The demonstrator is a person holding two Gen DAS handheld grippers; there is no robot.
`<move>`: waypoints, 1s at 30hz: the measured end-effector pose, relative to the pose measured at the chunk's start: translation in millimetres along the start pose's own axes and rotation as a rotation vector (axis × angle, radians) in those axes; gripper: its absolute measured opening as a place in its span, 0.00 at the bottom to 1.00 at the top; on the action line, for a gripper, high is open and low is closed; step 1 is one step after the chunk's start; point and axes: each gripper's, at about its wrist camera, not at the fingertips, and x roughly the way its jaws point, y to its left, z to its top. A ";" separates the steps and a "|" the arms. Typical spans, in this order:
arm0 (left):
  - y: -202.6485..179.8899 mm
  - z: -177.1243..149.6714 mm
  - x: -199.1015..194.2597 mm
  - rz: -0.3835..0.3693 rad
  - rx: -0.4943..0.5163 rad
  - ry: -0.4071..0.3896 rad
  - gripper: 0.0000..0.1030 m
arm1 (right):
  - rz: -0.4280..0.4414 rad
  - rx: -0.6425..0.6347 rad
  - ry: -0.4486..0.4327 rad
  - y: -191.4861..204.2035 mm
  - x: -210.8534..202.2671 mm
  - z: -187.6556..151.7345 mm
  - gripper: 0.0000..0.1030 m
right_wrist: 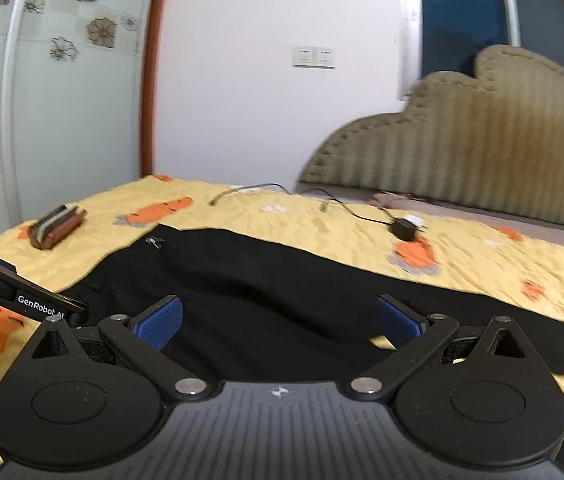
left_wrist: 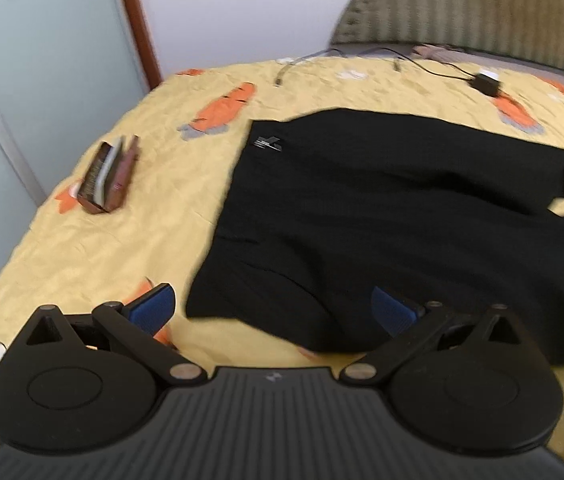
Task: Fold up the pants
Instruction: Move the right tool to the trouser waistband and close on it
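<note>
Both the left tool (left_wrist: pixel 274 312) and right tool (right_wrist: pixel 280 320) gape wide, seemingly empty, over black pants (left_wrist: pixel 361 208).

White wall (right_wrist: pixel 242 92), olive scalloped headboard (right_wrist: pixel 481 152), floral frosted-glass wardrobe door (right_wrist: pixel 66 80), yellow carrot-print bedspread (left_wrist: pixel 130 216).

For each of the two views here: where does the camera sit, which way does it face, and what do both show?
Left wrist: sits on the left gripper, angled down over the bed; its open fingers frame the near edge of the black pants.
Right wrist: sits on the right gripper, facing lower across the bed toward the headboard; open fingers over the pants; the left gripper shows at the left edge.
Shared: pants, brown wallet, black charger, yellow bedspread.
</note>
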 end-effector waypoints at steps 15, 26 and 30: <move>60.9 107.4 113.3 -0.107 -0.073 0.057 1.00 | 0.245 -0.308 0.105 -7.5 181.7 65.8 1.00; 67.5 177.7 232.0 -0.395 0.056 0.142 1.00 | 0.417 -0.179 0.422 -82.0 353.3 73.7 1.00; 64.7 190.0 263.9 -0.436 0.062 0.137 1.00 | 0.459 -0.184 0.486 -98.9 384.7 66.2 0.99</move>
